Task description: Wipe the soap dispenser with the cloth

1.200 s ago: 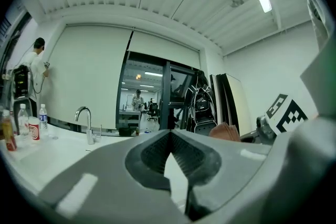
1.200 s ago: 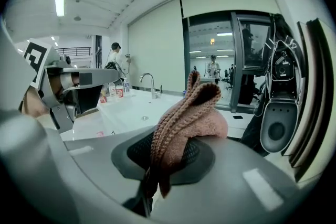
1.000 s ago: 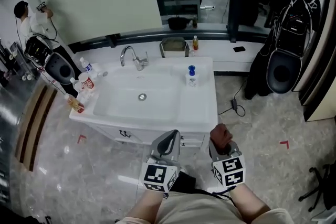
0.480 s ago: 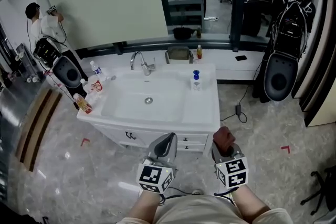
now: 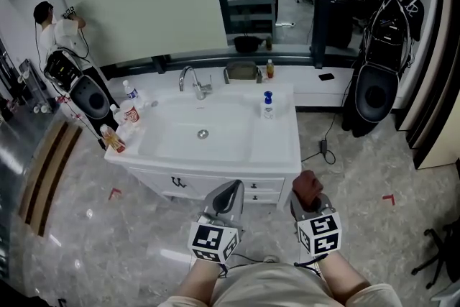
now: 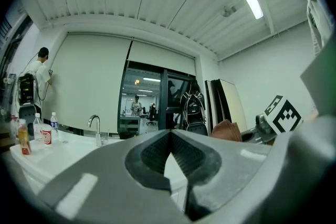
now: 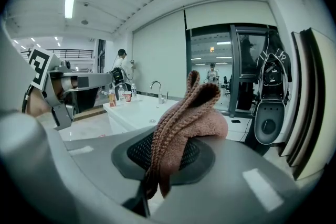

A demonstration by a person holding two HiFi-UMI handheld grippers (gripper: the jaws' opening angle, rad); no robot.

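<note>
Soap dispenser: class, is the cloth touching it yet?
No, the cloth is clamped in the right gripper, apart from the soap dispenser.

No words or numbers can be read anywhere. The cubes on the left gripper [image 5: 231, 190] and right gripper [image 5: 307, 198] carry only black-and-white square code patterns. The red cup [image 5: 130, 112] and the bottles [image 5: 113, 139] at the left end of the sink counter [image 5: 277, 144], and the soap dispenser [image 5: 267, 105] at its far right, bear print too small to make out.
</note>
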